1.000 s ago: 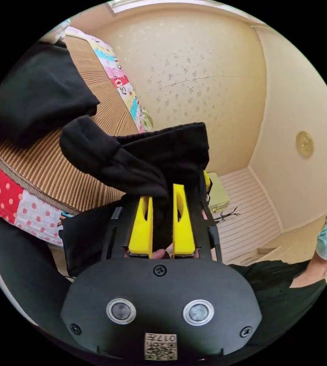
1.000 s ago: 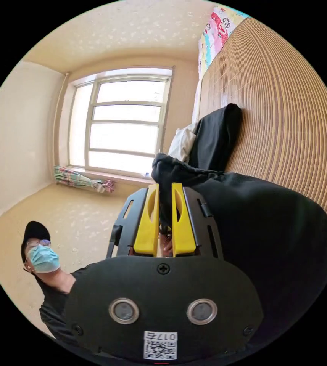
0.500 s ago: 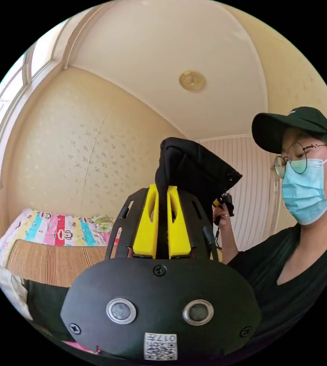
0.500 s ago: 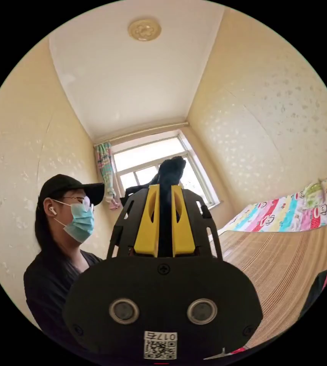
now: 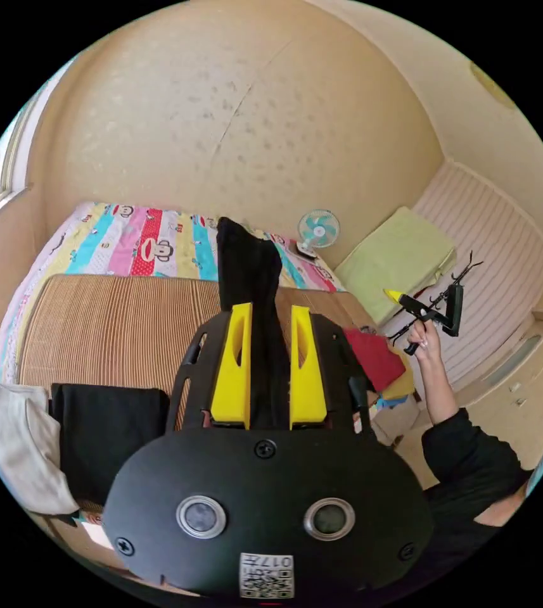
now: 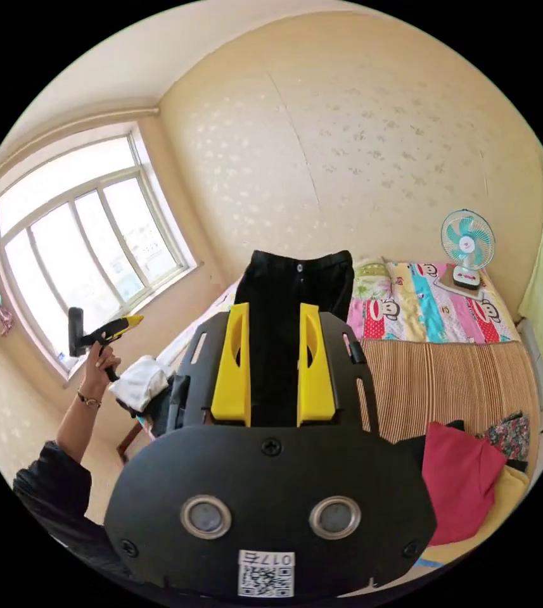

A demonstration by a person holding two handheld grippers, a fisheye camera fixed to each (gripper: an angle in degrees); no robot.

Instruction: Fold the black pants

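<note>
The black pants (image 5: 246, 266) hang stretched out in the air above the bed, beyond my left gripper (image 5: 270, 310). Its yellow jaws stand apart, open, and the cloth shows through the gap. In the right gripper view the pants (image 6: 293, 285) spread flat, waistband and button at the far end. My right gripper (image 6: 274, 307) is open too, jaws wide. A hand holds the right gripper (image 5: 420, 307) off to the side in the left gripper view, with no cloth at its tip. The left gripper (image 6: 103, 332) is raised by the window, also bare.
A bamboo mat (image 5: 106, 323) covers the bed, with a cartoon sheet (image 6: 436, 304) at its far end. A folded black garment (image 5: 103, 430) and a white one (image 5: 21, 456) lie near the edge. Red clothes (image 6: 461, 481) are piled at the other side. A small fan (image 6: 467, 244) stands by the wall.
Both cameras have swung down from the ceiling and the person toward the bed. The jaws of both grippers have spread, and the pants now stretch out over the bed.
</note>
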